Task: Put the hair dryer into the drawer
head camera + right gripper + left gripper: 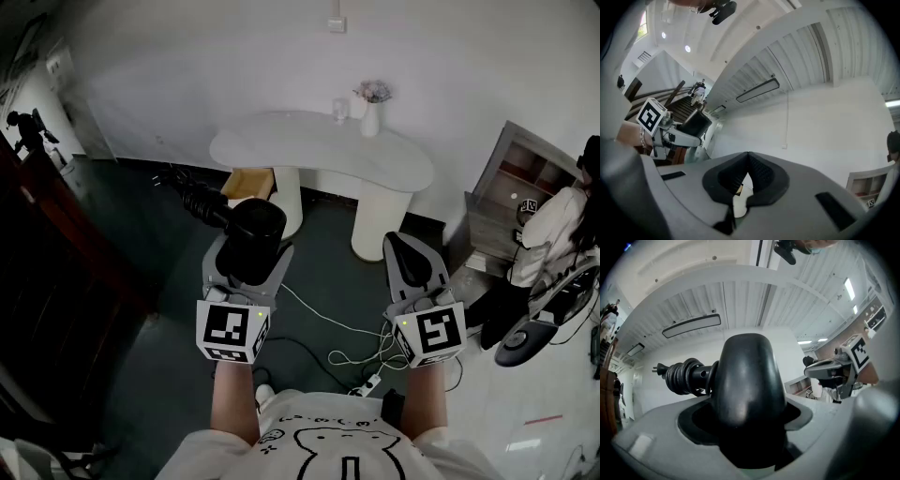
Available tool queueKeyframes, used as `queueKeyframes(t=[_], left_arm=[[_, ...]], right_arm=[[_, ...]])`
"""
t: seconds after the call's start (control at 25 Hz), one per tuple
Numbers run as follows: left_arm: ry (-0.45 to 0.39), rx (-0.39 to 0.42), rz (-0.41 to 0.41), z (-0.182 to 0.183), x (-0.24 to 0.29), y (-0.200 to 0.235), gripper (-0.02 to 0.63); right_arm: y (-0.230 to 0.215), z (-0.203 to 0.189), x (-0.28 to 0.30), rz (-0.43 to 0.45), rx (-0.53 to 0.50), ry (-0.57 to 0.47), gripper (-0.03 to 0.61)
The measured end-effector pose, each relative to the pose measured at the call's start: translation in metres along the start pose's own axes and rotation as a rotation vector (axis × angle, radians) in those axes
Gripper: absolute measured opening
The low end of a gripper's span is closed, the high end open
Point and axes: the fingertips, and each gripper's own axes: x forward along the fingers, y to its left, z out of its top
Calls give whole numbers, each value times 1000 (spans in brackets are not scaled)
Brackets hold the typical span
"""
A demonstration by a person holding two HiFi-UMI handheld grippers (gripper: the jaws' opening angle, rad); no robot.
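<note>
Hair dryer (255, 225) in left gripper (247, 255)

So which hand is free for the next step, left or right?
Right, probably. The left tongs are clamped on the hair dryer. The right tongs are shut and empty, so they could pull a drawer open. No drawer is in view.

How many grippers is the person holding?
2. The left gripper, at the head view's left, is shut on the black hair dryer. The right gripper, on the right, is shut and empty. None seems hidden.
</note>
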Motion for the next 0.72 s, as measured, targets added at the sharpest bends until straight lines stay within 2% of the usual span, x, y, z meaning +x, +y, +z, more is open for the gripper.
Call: queueKeyframes(t=[0.36, 0.56, 0.72], left_arm=[[4, 45, 21, -2, 5, -1, 368], [38, 32, 58, -19, 2, 10, 368], [44, 10, 101, -30, -2, 36, 368]], right_arm=[[-14, -10, -3, -2, 14, 2, -5], [-25, -26, 1, -15, 74, 6, -5], [-15, -29, 20, 8, 64, 10, -5]])
